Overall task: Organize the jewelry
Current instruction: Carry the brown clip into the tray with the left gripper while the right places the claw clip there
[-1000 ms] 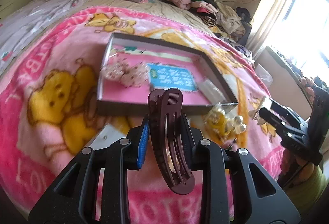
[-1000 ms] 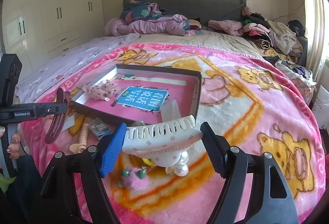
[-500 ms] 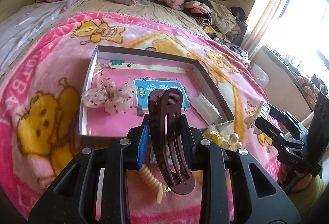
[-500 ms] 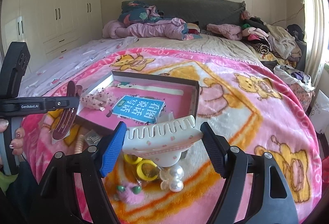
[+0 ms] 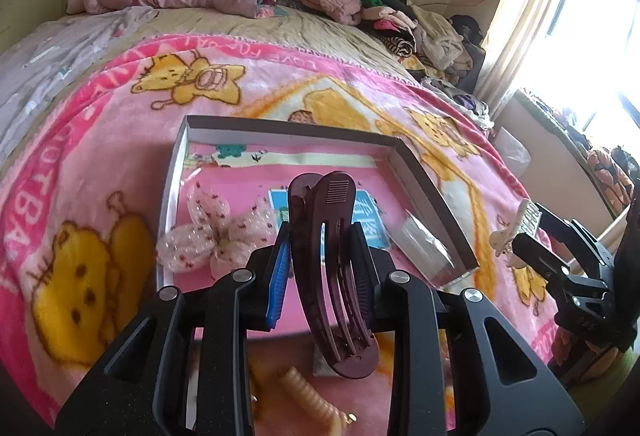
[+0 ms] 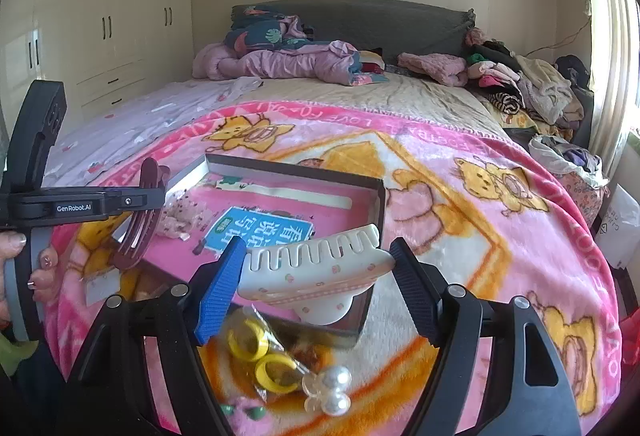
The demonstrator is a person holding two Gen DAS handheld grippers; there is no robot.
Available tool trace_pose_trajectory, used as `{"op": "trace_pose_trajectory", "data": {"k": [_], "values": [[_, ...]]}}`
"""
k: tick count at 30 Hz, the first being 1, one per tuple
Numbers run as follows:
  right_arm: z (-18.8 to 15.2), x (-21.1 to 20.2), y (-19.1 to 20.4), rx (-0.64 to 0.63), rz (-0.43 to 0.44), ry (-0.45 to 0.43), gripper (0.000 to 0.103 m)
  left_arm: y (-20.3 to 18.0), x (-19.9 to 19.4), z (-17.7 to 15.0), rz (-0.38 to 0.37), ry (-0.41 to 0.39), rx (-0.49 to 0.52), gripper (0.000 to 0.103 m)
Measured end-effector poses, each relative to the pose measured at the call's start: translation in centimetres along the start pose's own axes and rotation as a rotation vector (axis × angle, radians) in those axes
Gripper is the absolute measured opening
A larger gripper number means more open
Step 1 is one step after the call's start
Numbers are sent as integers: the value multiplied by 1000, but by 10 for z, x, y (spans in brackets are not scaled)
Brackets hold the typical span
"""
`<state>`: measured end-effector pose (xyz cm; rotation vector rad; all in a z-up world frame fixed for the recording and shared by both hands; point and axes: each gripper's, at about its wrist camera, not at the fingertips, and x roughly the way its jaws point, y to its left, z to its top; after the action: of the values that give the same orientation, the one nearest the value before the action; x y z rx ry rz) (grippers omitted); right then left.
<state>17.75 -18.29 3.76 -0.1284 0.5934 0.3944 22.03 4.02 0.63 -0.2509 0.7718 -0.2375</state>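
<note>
Between the pads of the left gripper a dark maroon hair clip is clamped, held roughly upright with its hinged end pointing away from the camera and its curved prongs hanging down past the fingers. Beyond and below this gripper a shallow grey-walled box is seen lying on a pink cartoon blanket. Inside the box, ahead and to the left of the clip, a sheer speckled bow is laid; a blue printed card is partly hidden behind the clip, and a clear plastic packet is leaned in the box's right corner. Under the left gripper, on the blanket outside the box, a beige spiral hair tie is visible.

A white claw clip with small pink dots is gripped crosswise by the right gripper, teeth up, over the near right corner of the box. Below the right gripper, on the blanket, two yellow rings in a clear bag, a pearl ornament and a pink fluffy piece are gathered. To the left in the right wrist view, the left gripper is seen held by a person's hand.
</note>
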Motion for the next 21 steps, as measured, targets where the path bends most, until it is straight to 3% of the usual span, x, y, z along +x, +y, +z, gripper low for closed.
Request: {"op": "trace_pose_trajectory", "data": {"k": [21], "values": [[28,70,0,-15,-46,30,71,37,29,9,31,-13,-24,21]]}}
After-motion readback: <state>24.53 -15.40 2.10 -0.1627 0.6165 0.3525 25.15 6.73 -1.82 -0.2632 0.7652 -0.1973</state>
